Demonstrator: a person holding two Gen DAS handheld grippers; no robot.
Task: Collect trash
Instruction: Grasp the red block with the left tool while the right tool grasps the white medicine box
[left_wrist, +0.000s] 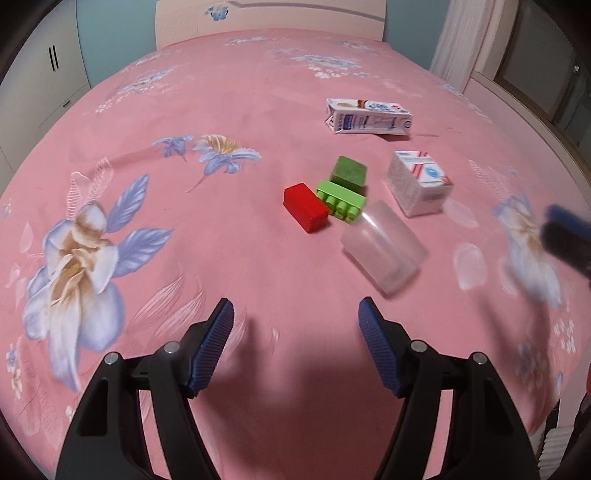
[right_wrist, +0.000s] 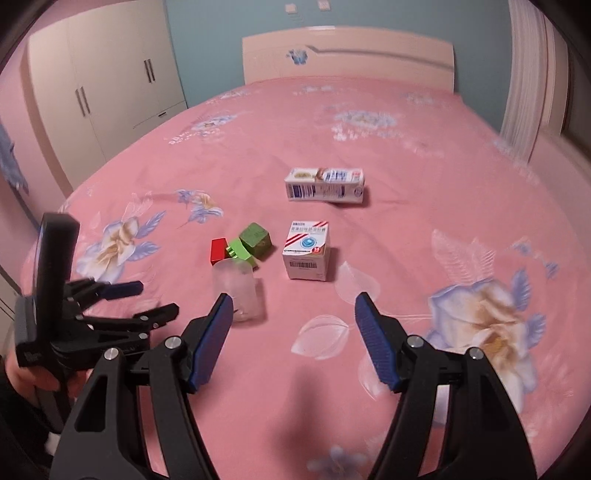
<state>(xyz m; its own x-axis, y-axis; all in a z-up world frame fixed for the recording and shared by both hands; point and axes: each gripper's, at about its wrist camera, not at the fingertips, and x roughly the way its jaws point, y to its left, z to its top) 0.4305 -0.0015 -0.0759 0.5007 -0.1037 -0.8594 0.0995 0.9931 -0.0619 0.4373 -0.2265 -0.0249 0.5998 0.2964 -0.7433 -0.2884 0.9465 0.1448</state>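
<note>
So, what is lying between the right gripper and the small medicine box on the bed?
Nothing: in the right wrist view, only bare pink bedsheet lies between the open right gripper and the medicine box. The clear plastic cup lies off to the left.

The right tool (right_wrist: 293, 308) hangs with jaws apart and empty over a pink flowered bed (right_wrist: 424, 177). Ahead lie a clear plastic cup (right_wrist: 238, 291), a red block (right_wrist: 218, 251), two green blocks (right_wrist: 247, 245), a white medicine box (right_wrist: 306, 251) and a white carton (right_wrist: 325, 184).

A milk carton (right_wrist: 324, 184) lies flat, a medicine box (right_wrist: 306, 250) stands upright, near a toppled clear cup (right_wrist: 238, 291) (all apart).
</note>
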